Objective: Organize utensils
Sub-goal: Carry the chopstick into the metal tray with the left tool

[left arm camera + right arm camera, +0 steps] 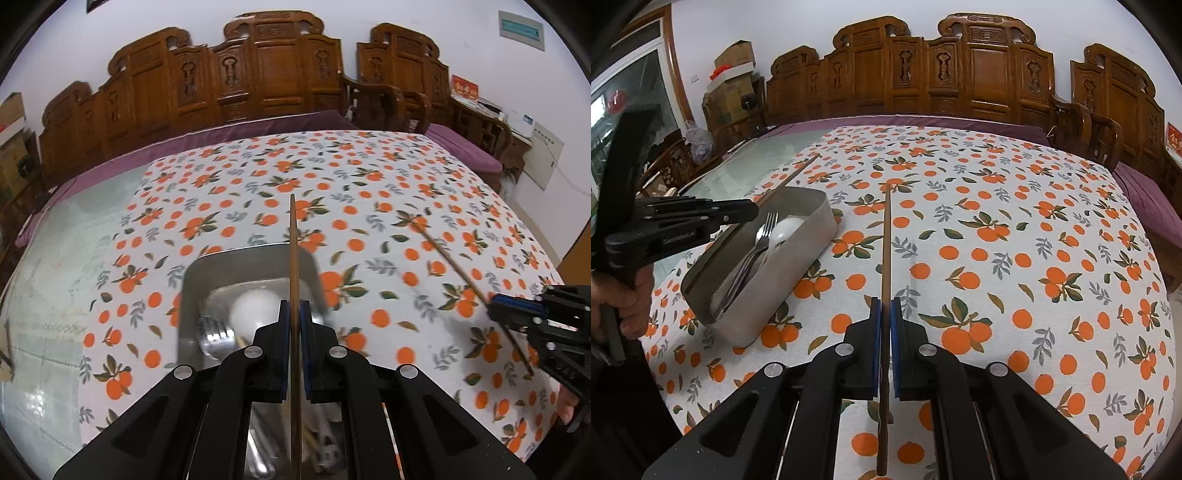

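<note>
The left gripper (294,314) pinches a brown chopstick (293,266) between its blue pads; the stick runs straight up the left wrist view, its far tip over the orange-print cloth (369,206), its near end passing behind the gripper's black links and off the bottom edge. Below it sits the metal tray (192,280) on the worktop, blurred at its rim. Inside, a white spoon bowl (255,306) and fork tines (218,334) can be made out, but the gripper covers most of the tray — further handles beneath it are only smears of grey and tan.

The right gripper (885,314) is likewise pressed onto a second chopstick (885,251), held above the cloth to the right of the tray; its far tip points toward the carved wooden bench (960,74), and its near end reaches the bottom of the frame. From the right wrist view the tray (798,266) shows more plainly: a fork (764,230) and white spoon (785,229) lying lengthwise, with the tray's near left corner partly hidden by the left gripper's body. A hand (624,299) grips that tool's handle, cut off at the left edge.

Left of the cloth the worktop's bare glass (48,295) shows — small objects at its edge are too blurred to name.
</note>
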`<state>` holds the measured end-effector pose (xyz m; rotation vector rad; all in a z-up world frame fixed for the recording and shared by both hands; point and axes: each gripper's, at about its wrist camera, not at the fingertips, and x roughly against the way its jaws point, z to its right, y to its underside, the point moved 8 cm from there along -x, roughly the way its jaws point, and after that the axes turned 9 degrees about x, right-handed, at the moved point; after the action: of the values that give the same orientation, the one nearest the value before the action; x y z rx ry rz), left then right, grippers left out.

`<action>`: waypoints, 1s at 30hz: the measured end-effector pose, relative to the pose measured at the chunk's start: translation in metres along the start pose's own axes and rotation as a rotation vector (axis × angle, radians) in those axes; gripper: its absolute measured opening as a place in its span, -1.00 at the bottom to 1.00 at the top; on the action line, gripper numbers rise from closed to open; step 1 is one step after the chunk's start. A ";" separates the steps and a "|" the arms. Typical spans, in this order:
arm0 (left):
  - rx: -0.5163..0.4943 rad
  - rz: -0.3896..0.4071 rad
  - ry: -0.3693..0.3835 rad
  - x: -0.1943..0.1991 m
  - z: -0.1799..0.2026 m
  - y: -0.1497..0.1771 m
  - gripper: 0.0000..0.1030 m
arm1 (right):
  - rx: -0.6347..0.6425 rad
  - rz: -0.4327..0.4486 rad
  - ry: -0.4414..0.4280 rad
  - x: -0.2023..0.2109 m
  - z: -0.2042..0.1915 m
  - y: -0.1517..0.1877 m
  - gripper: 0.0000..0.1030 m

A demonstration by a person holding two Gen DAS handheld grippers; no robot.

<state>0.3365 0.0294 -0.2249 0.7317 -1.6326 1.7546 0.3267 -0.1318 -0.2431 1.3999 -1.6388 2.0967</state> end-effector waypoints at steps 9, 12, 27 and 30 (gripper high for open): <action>0.037 -0.035 -0.019 -0.017 -0.032 0.012 -0.91 | 0.018 -0.010 -0.014 -0.006 -0.010 0.001 -0.88; 0.040 -0.051 -0.024 -0.022 -0.036 0.020 -0.91 | 0.022 -0.011 -0.018 -0.007 -0.012 0.001 -0.88; 0.087 -0.078 -0.023 -0.023 -0.056 0.031 -0.87 | 0.021 0.012 -0.037 0.003 -0.034 -0.007 -0.88; 0.090 -0.050 -0.025 -0.014 -0.061 0.026 -0.68 | 0.027 0.019 -0.050 0.005 -0.046 -0.012 -0.88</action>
<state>0.3271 0.0880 -0.2573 0.8330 -1.5464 1.7992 0.3046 -0.0920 -0.2303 1.4617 -1.6551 2.1184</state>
